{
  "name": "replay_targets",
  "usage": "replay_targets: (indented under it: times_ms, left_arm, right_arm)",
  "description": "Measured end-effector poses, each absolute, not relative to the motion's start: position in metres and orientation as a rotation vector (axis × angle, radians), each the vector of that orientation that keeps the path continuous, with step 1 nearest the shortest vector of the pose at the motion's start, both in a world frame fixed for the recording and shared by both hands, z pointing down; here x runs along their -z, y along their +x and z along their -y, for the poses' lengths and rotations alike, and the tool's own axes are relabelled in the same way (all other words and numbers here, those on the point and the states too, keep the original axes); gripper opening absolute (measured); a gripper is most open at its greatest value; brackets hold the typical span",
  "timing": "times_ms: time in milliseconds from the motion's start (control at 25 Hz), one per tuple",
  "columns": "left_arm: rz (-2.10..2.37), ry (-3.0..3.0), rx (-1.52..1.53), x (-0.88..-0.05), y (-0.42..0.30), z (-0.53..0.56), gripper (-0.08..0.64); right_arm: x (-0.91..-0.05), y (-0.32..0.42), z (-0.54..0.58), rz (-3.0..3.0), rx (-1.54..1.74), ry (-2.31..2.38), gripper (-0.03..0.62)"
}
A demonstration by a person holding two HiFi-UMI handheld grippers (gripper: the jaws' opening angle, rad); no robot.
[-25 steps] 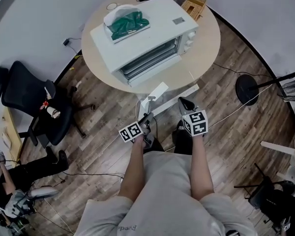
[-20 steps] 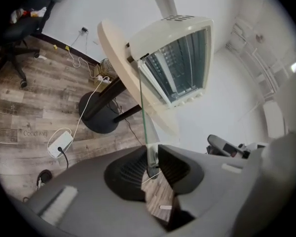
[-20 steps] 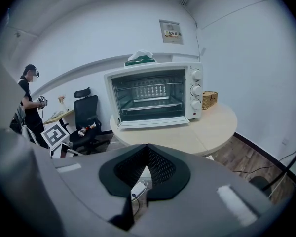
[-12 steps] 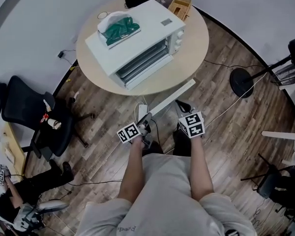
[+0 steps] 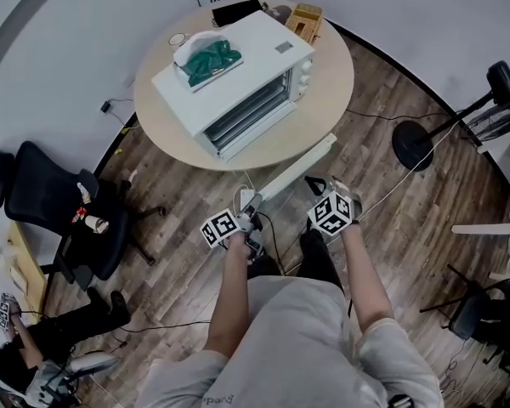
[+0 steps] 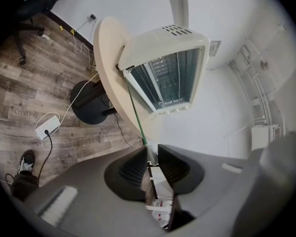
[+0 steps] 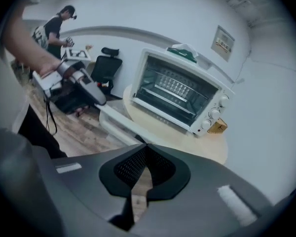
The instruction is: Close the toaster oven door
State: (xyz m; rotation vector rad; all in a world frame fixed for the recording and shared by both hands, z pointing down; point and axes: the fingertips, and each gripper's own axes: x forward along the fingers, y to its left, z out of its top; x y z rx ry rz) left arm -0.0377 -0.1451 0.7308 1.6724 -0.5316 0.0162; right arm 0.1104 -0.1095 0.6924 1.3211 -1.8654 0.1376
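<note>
Standing well back from the round table (image 5: pixel 327 100), the person has both grippers low by the body, and neither is at the oven. Far left of the head view is a black office chair (image 5: pixel 42 189), not involved.

Left gripper (image 6: pixel 151 151): jaws have just been closing in from wide, then eased a touch. They now stand a narrow gap apart, pinched on what looks like the white end of a thin green cord (image 6: pixel 135 112). The cord runs up to the oven's lower front corner.

Toaster oven (image 5: pixel 263 53): upper centre of the head view, on the table, front toward the person. The glass door (image 7: pixel 175 90) reads as roughly up against the frame with racks visible behind it, but from this far I can't tell if it's fully shut.

Right gripper (image 7: pixel 145 146), right of centre: jaws fully together, holding nothing.

Progress, as a judgement: no contact with the door now, so either the close is done or it's not started. Left to do: reach the door and press it home if it's ajar.
</note>
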Motion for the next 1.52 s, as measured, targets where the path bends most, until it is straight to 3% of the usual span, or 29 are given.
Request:
replay_targets:
  times_ms: [280,640,920,1520]
  left_arm:
    - [0.511,1.647,0.034,-0.712,-0.039,0.150,0.130]
    - [0.515,1.675,-0.005,-0.696,-0.040,0.158,0.143]
    - [0.487,1.674,0.038,-0.678,-0.040,0.165,0.147]
    - [0.485,1.668,0.066,-0.664,-0.042,0.175,0.155]
  right_arm:
    - [-0.706,0.109,0.108,1.706,0.061,1.087,0.000]
    - [-0.694,0.118,0.126,1.656,0.111,1.187,0.003]
    - [-0.687,0.118,0.135,1.583,0.274,1.131,0.107]
    - [-0.687,0.110,0.161,1.530,0.395,0.972,0.110]
